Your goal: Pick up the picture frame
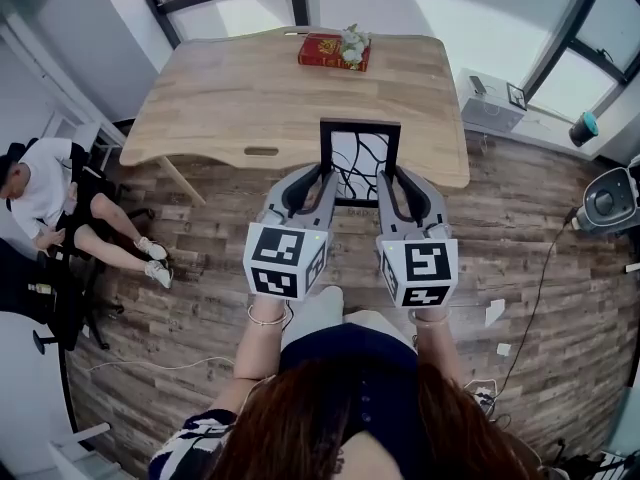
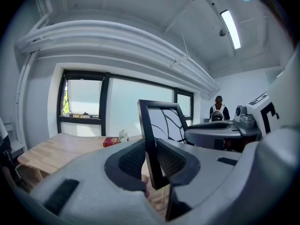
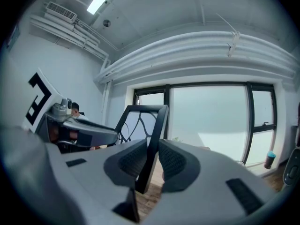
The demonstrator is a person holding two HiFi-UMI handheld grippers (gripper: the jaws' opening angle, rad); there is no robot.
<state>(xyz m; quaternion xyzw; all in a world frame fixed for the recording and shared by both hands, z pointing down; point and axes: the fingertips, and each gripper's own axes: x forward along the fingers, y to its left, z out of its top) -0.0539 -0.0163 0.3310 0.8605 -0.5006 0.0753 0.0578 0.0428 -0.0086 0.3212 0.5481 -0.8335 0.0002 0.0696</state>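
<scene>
A pale wooden counter (image 1: 250, 98) stands on a plank floor (image 1: 200, 258) in a white room with dark-framed windows (image 2: 84, 100). The picture frame (image 1: 360, 163) is held upright between the two tongs, at the counter's near edge and clear of its top. Its lower bar shows over the floor planks. It is a black frame around a pale panel crossed by dark curving lines.

The left tongs (image 1: 322, 180) are clamped on the frame's left side bar. In the left gripper view their ribbed pads (image 2: 133, 159) press that bar from both sides, low down, and the frame's bottom corner juts out just below them. The right tongs (image 1: 392, 180) are closed on the right side bar in the same way, pads (image 3: 174, 162) tight against it near its lower end. Each pair of tongs carries a marker cube (image 1: 287, 258) at its rear, close to the person's wrists.

Beyond the tongs, at the far edge of the counter, lies a red box (image 1: 333, 51) with a white sprig on top. Well off to the left of the left tongs, a person (image 1: 50, 193) sits beside the counter.
</scene>
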